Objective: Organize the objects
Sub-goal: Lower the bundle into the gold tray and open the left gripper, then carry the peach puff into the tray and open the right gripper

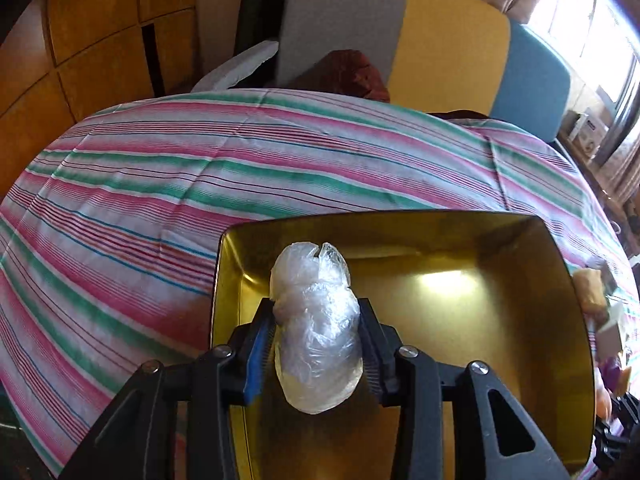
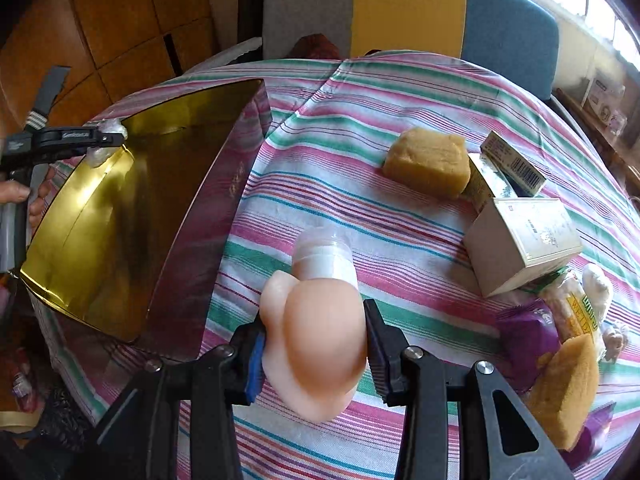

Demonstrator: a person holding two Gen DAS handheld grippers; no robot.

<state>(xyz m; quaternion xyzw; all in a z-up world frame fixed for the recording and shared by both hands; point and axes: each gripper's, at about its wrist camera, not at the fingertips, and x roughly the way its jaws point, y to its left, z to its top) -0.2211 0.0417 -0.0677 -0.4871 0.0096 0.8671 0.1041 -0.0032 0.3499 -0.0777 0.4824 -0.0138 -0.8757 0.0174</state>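
Note:
My left gripper (image 1: 316,320) is shut on a crumpled clear plastic bag (image 1: 316,320) and holds it over the near left part of an open gold tin box (image 1: 520,320). The box also shows in the right wrist view (image 2: 100,216) at the left, with the left gripper (image 2: 108,138) at its far rim. My right gripper (image 2: 316,344) is shut on a peach-coloured soft bottle with a clear cap (image 2: 320,320), held above the striped tablecloth (image 2: 360,120), right of the box.
On the cloth to the right lie a yellow sponge (image 2: 428,162), a white carton (image 2: 520,240), a smaller box (image 2: 512,164), purple packets (image 2: 528,332) and another sponge (image 2: 564,392). Chairs (image 2: 408,8) stand behind the table.

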